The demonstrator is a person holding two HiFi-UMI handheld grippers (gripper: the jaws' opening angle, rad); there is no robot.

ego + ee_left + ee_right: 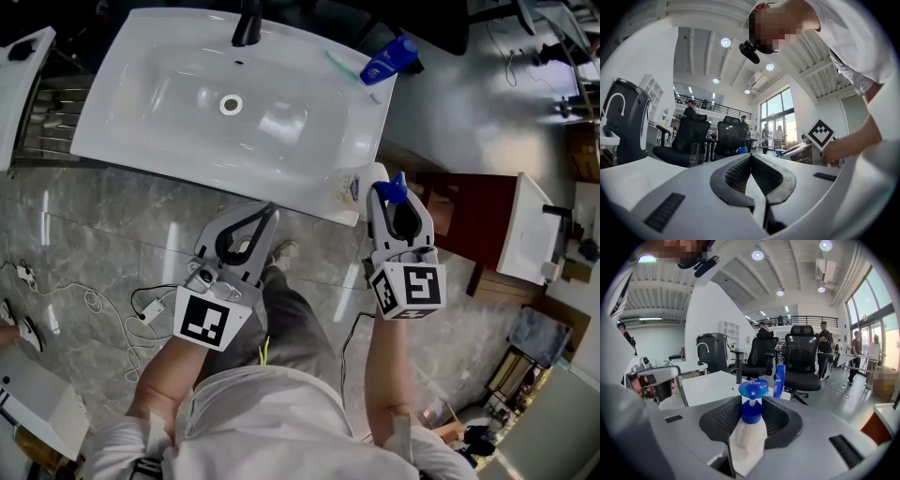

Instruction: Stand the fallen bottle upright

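— White cotton shirt of the person sits closest under the head camera, with both forearms reaching out from it. What does each hand carry?

— A grey two-jaw gripper with a marker cube. The right gripper is clamped on a white plastic bottle with a blue pump head. Its ribbed black pads sit on either side of the bottle, and the pump head pokes up at the jaw tips.

— And the left gripper?

— Its jaws are together, tips meeting, with nothing between them. It is well to the left of the right gripper, just off the near edge of the white rectangular ceramic sink.

— Where is the bottle, then?

— It is between the right gripper's jaws, at the sink's near right corner. Its labelled body shows just left of the jaws. I cannot tell whether its base touches the rim, or whether it is fully upright.

— Anything ahead of the jaws?

— Beyond the right gripper's tips a slim blue bottle stands upright at the sink's far corner. A thin green stick, too small to name, lies just left of it. A black tap rises further left at the far rim. Black office chairs stand past the sink.
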